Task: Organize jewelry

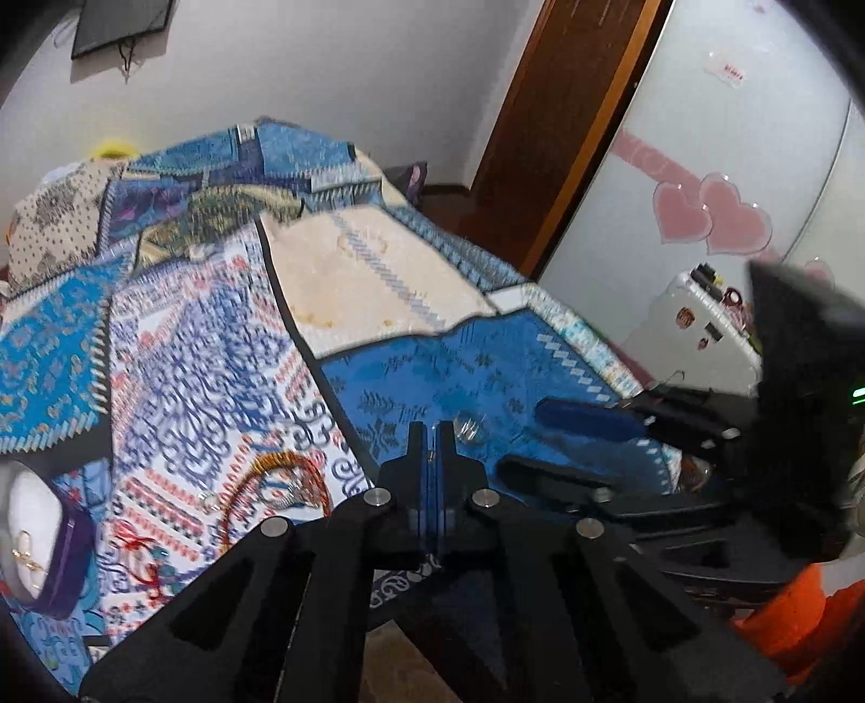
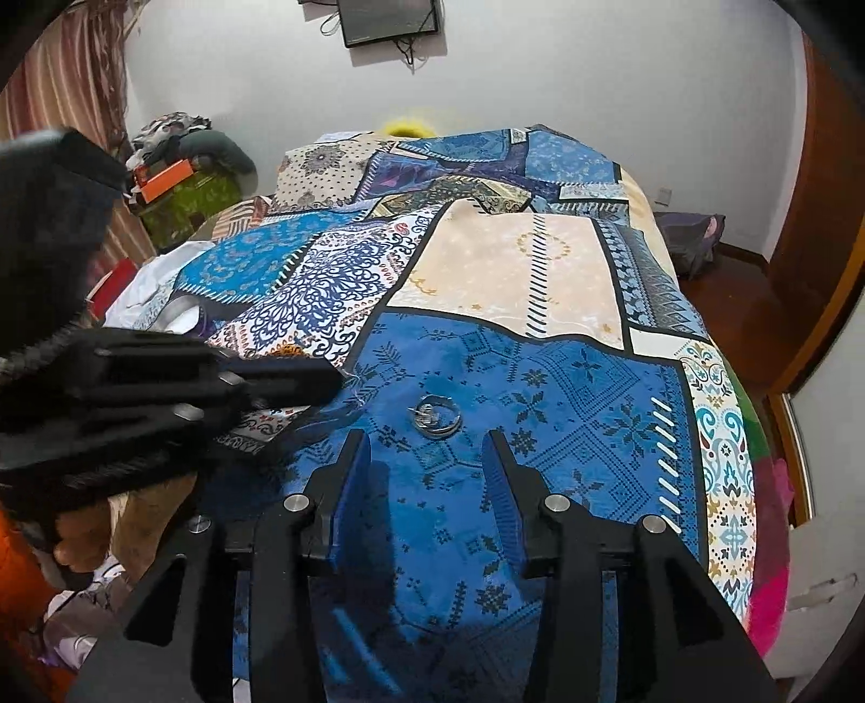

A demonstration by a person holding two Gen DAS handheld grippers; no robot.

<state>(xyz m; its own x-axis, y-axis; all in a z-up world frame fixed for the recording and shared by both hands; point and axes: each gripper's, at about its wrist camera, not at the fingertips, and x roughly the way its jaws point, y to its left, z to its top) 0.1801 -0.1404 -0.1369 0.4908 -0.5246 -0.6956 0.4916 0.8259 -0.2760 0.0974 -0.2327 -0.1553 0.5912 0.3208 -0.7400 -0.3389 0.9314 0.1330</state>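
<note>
— Right gripper [image 2: 427, 449] first: what do its fingers do?
— Spread wide over the blue patch of the bedspread [image 2: 567, 378], with the silver bracelet [image 2: 437, 415] lying flat at twelve o'clock, just past the tips, untouched.
— And the left gripper [image 1: 431, 439]?
— Fingers pressed together; whether anything is pinched between them, I cannot tell. A jewelry box [image 1: 32, 535] sits at its nine o'clock, near a beaded bangle [image 1: 281, 478].

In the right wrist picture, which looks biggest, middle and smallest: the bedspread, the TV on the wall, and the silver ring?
1. Bedspread, filling most of the view.
2. TV, though it is far off and partly cut off, so its real size is unsure.
3. Silver ring, lying on the blue patch.
</note>
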